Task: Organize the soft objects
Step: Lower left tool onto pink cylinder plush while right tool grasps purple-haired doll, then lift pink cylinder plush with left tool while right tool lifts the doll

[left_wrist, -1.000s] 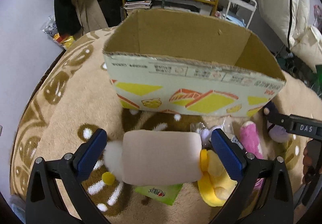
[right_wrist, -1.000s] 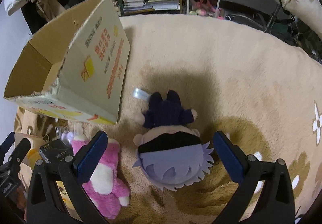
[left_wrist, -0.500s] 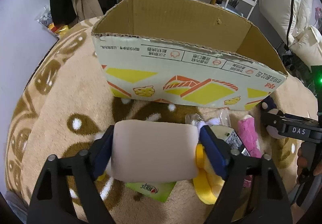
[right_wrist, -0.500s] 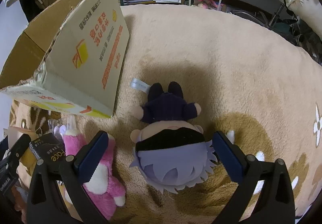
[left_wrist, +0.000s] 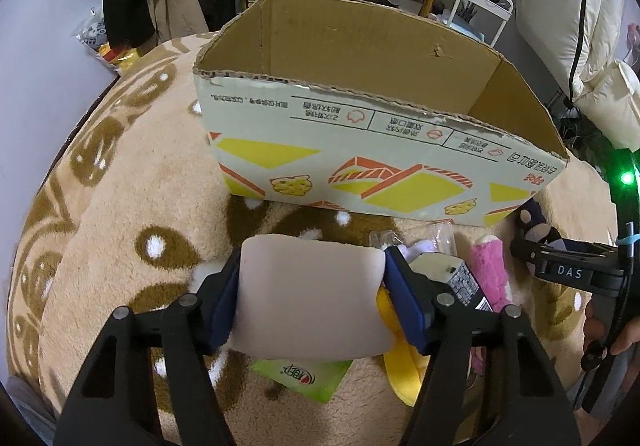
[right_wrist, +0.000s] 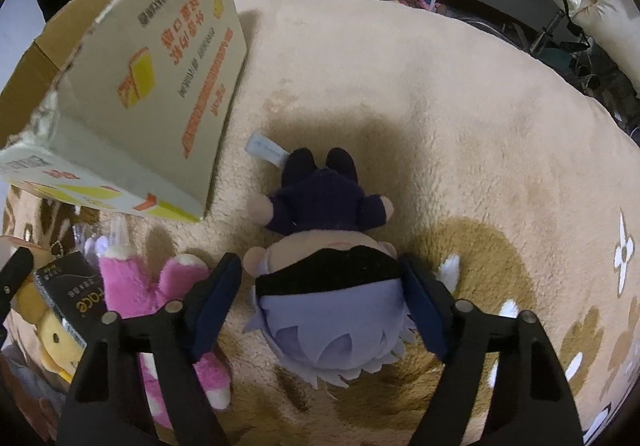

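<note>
An open cardboard box (left_wrist: 360,149) stands on the rug (right_wrist: 440,93), seemingly as the bin for the soft toys scattered just before it. The left tool (left_wrist: 312,302) has just been closing and now pinches a beige plush block (left_wrist: 312,306) between both pads, seemingly ready for lifting. The right tool (right_wrist: 324,306) has also been closing; its jaws straddle the head of a purple-haired doll (right_wrist: 328,286), pads at its sides, though firm contact cannot be told.
</note>
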Demonstrator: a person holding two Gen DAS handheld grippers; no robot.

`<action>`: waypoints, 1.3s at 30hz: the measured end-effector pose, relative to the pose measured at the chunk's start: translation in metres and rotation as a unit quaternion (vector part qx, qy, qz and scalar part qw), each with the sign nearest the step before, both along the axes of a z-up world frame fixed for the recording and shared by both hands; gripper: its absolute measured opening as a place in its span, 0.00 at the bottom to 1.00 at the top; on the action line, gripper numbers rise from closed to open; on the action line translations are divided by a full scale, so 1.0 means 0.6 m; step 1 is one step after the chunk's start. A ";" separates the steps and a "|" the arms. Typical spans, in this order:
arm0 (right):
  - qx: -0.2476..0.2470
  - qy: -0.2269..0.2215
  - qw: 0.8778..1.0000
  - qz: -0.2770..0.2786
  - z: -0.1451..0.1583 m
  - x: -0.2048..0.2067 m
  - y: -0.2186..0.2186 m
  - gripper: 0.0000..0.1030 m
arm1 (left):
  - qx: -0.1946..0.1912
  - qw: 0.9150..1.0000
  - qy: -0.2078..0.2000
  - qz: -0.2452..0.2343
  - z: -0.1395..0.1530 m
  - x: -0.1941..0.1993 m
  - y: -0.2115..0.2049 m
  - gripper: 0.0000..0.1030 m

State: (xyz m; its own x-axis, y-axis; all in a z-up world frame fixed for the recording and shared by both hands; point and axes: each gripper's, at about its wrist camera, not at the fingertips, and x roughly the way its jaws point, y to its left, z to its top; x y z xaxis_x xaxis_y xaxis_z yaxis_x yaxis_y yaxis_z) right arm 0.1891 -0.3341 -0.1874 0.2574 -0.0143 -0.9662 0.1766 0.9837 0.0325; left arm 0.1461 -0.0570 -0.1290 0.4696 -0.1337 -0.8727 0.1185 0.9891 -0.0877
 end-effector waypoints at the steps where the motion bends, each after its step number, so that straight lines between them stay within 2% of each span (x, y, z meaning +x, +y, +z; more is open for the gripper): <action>1: -0.006 0.001 1.000 0.000 0.000 -0.001 -0.003 0.75 | 0.000 1.000 -0.001 0.000 0.000 0.000 0.001 0.62; 3: -0.013 0.001 1.000 -0.001 -0.001 -0.001 -0.005 0.70 | -0.001 1.000 -0.002 0.001 0.001 0.000 0.003 0.60; 6: -0.004 0.004 1.000 -0.008 -0.003 0.003 -0.016 0.66 | -0.002 1.000 -0.003 0.004 0.001 -0.001 0.007 0.59; 10: 0.024 0.004 0.999 -0.023 -0.004 0.008 -0.040 0.66 | -0.010 1.000 -0.005 0.012 0.004 -0.002 0.015 0.59; 14: 0.025 0.005 0.999 -0.022 -0.007 0.017 -0.043 0.66 | -0.030 0.999 -0.003 0.025 0.005 -0.002 0.027 0.59; 18: 0.015 0.005 1.000 -0.013 -0.010 0.023 -0.040 0.66 | -0.011 0.999 -0.017 0.026 0.009 -0.005 0.025 0.59; 29: 0.003 0.000 1.000 -0.011 0.000 -0.009 -0.015 0.65 | -0.012 0.999 -0.028 0.044 0.018 -0.008 0.039 0.59; 39: 0.026 -0.021 0.999 -0.007 0.018 -0.021 -0.017 0.62 | 0.003 0.998 -0.047 0.047 0.027 -0.020 0.038 0.59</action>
State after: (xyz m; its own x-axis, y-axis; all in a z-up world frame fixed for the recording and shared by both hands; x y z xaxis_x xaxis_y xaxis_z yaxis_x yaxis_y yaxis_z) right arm 0.1764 -0.3442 -0.1768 0.2978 0.0320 -0.9541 0.1882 0.9778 0.0916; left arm 0.1340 -0.0341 -0.1127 0.5601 -0.0802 -0.8245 0.0321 0.9967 -0.0752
